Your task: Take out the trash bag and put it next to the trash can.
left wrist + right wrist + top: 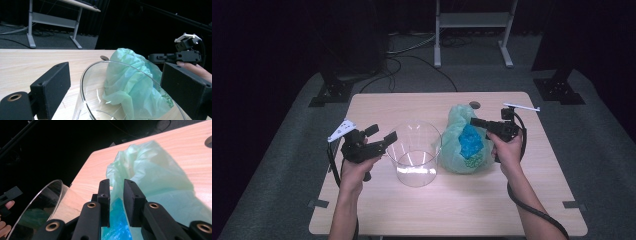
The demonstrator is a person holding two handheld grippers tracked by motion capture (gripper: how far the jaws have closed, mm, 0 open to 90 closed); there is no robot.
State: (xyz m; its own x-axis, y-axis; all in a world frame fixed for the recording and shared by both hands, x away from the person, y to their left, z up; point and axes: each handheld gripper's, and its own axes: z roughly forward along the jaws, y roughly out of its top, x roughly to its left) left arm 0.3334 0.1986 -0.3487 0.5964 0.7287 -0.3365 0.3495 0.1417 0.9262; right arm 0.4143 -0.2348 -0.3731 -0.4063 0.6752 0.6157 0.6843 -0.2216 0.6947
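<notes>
A clear glass container (414, 155) stands upright at the table's middle. My left gripper (383, 133) hovers at its left rim, jaws wide open; in the left gripper view (115, 66) the rim (100, 64) curves between them, untouched. Just right of the glass sits a crumpled pale green plastic bag (457, 122) with something blue (471, 141) inside. My right gripper (477, 121) is at the bag's top from the right. In the right gripper view (116, 185) its jaws stand a little apart, a loose fold of the bag (150, 170) between them, the pads not pressing it.
The light wooden table (437, 210) has a small round hole (474, 105) behind the bag. A white desk frame (472, 20) and black stand feet (329, 92) are on the grey floor beyond. Cables trail from both grippers.
</notes>
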